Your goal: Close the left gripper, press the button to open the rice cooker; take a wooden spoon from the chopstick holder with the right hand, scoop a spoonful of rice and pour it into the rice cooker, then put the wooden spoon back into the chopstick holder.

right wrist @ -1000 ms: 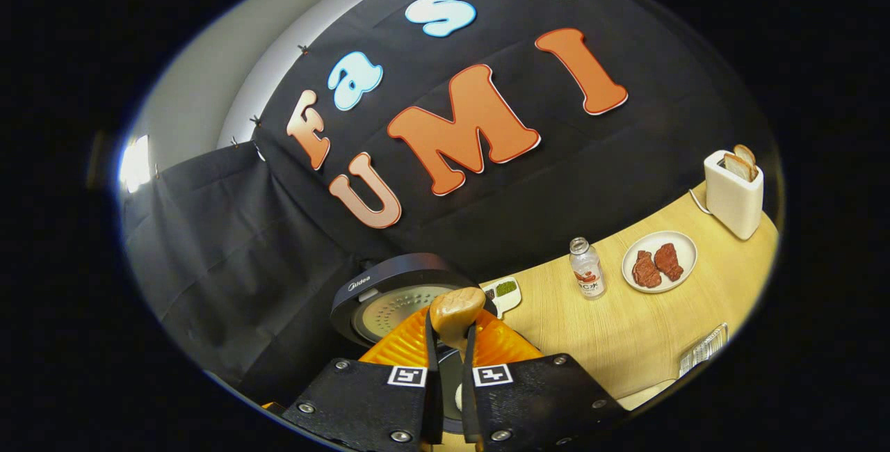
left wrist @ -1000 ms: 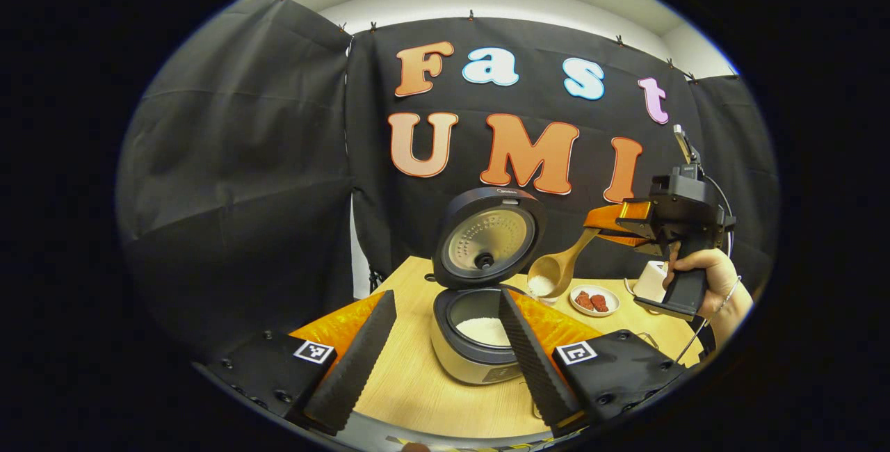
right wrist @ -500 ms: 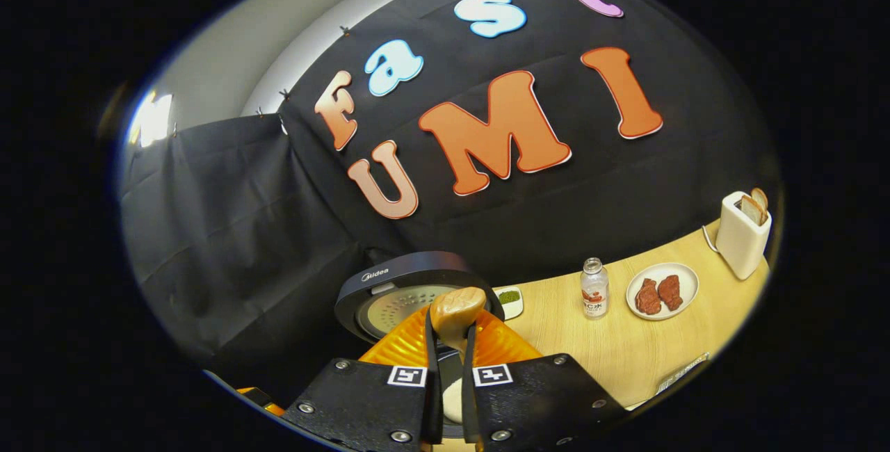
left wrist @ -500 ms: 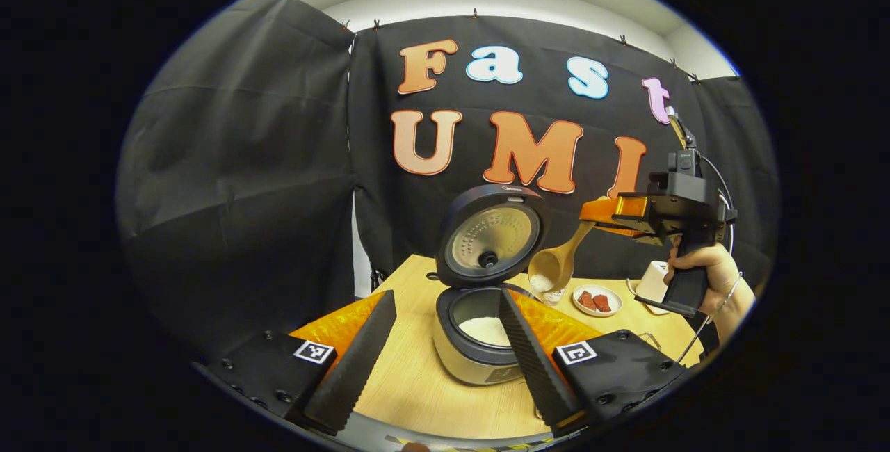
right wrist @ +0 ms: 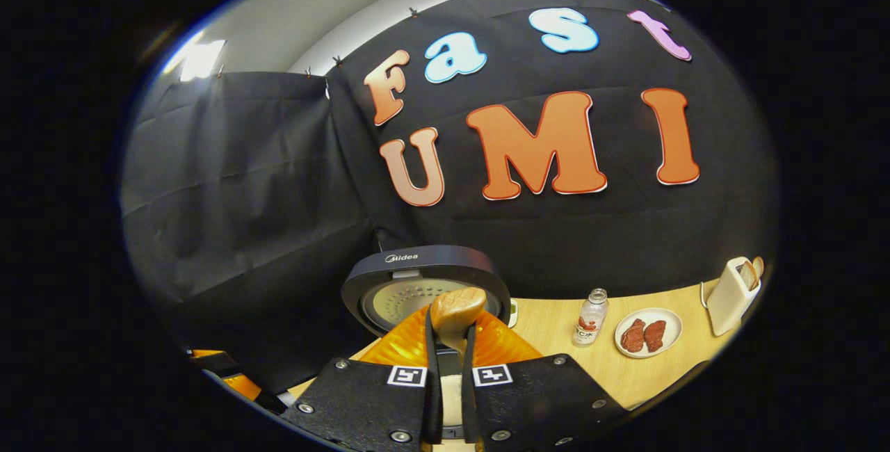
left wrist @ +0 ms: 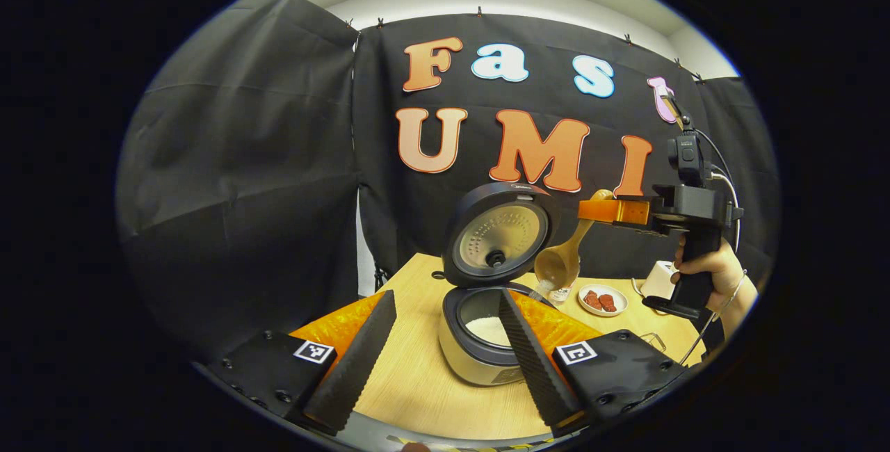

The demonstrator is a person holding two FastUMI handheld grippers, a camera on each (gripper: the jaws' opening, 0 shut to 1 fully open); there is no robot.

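You've tipped the light wooden spoon steeper over the open grey rice cooker (rice spilling); right gripper jaws clamp its handle; left gripper jaws gape.

A small white brand mark is being displayed on the rim of the cooker lid. Two black-and-white square code markers are being carried on the right gripper, and two more on the left gripper. A printed label is being shown on the bottle, too small to be read.
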